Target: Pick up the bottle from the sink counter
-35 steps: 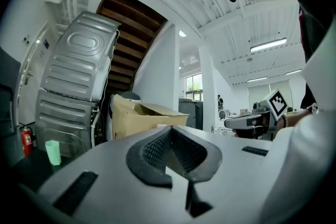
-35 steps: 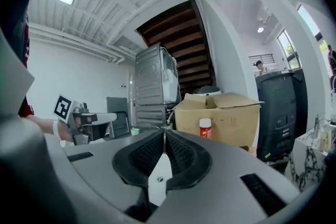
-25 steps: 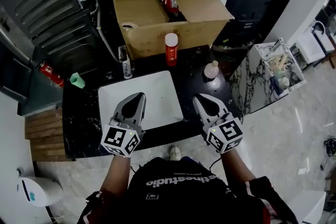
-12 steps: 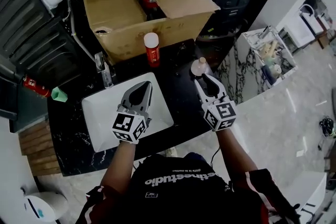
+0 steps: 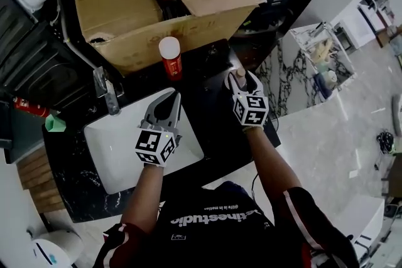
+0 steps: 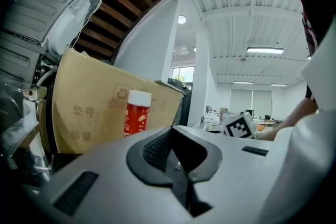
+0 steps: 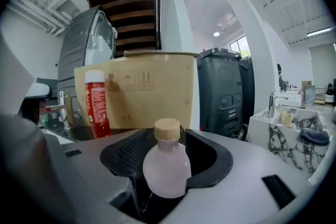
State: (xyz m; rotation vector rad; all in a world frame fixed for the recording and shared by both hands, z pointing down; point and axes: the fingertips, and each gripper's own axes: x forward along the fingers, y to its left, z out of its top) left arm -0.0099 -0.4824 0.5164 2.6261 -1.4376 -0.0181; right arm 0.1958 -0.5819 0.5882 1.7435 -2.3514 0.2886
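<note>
The right gripper (image 7: 167,150) is opening its jaws wide around the bottle (image 7: 167,168). The bottle is round, pale and translucent with a tan cap, and stands on the glossy black counter (image 5: 210,111), right of the white sink (image 5: 119,150). The left gripper (image 6: 176,157), jaws together and empty, hangs over the sink. Farther left, a white-capped red can (image 5: 171,59) stands against a cardboard box (image 5: 125,3).

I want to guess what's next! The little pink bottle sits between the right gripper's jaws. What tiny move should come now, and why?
Probably squeeze the right gripper shut on the small pale pink round plastic bottle with the tan cap. Its jaws are opening with the bottle standing between them, and neither pad seems to press it yet.
</note>
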